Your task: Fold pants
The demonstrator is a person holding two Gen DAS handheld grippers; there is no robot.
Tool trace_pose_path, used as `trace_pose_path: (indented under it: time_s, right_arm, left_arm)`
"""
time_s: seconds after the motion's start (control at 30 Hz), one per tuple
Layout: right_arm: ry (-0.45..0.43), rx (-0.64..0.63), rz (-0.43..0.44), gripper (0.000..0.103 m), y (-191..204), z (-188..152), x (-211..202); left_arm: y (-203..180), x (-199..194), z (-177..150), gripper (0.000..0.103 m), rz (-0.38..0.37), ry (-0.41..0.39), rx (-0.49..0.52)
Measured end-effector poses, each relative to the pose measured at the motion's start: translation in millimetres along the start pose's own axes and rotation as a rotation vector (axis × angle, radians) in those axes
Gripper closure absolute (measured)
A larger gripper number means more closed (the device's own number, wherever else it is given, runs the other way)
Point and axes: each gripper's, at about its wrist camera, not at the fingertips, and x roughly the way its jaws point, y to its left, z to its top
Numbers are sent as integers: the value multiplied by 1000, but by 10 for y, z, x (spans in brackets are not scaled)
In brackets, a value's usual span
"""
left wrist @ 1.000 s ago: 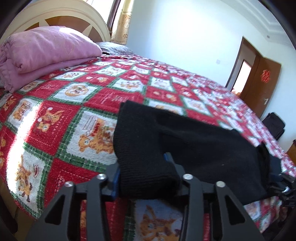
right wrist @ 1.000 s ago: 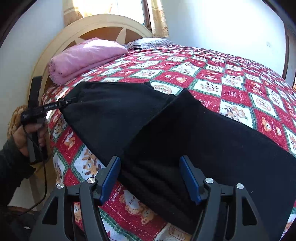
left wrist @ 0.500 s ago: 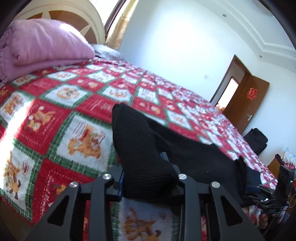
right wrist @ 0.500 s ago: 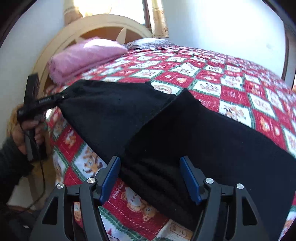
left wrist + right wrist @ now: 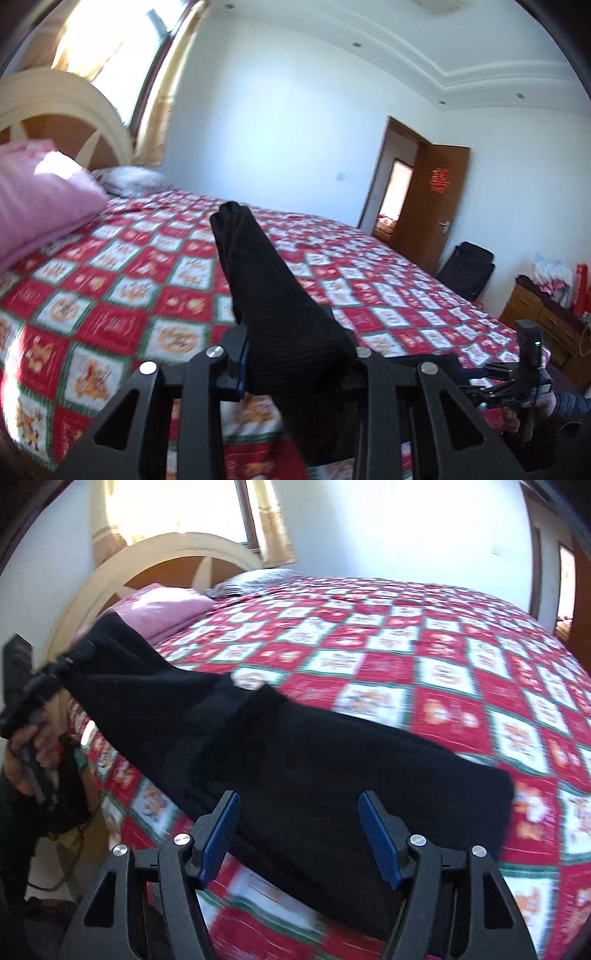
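Observation:
The black knit pants (image 5: 314, 753) lie across the near edge of the bed; in the left wrist view they (image 5: 273, 295) rise in a taut fold from my left gripper (image 5: 295, 373), which is shut on their end and lifted above the bed. In the right wrist view that left gripper (image 5: 62, 664) holds the raised end at far left. My right gripper (image 5: 301, 830) is open, its blue pads either side of the pants' near edge, not closed on the cloth. It also shows in the left wrist view (image 5: 509, 380) at lower right.
The bed carries a red, white and green checked quilt (image 5: 424, 672). A folded pink blanket (image 5: 40, 206) and a grey pillow (image 5: 258, 579) lie by the cream headboard (image 5: 166, 554). A wooden door (image 5: 424, 206), a black bag (image 5: 465, 269) and a dresser (image 5: 546, 325) stand beyond the bed.
My left gripper has lifted the pants' end up off the bed and tilted upward. The cloth has pulled taut. My right gripper stays open over the near edge.

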Motion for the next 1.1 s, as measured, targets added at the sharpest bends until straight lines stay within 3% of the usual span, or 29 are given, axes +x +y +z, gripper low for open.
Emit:
trace_pose_path:
  time_s: [0.13,0.3,0.53,0.7,0.87,0.97,1.1]
  right_arm:
    - [-10,51,-31,35,-325,-82,-194]
    - [-31,133,-69,35,-685,-194,-380]
    - [-29,205,-95,35,-1047,-393,-455]
    - [-37,273,-94,35,-1280,-433,-477]
    - [-68,371,-39,35,-1444,-432,-539]
    - [-77,448,60,35,-1478,-437,-538]
    - [-84,532,204,34,-1431,-408,-522]
  left_arm:
    - [-467,179,152,71,-78,-4,48]
    - [-1205,563,98,71,-183,71,175]
    - [-2006,1234,-521,71,-268,295,345]
    - [-2379,1490,-1042,71,-255,413,475]
    - [-2508,1373,-1138,64,-262,413,521]
    - [-2449,1204,-1057,50,-266,376,489]
    - [-2356,945,-909,40,-293,297,445]
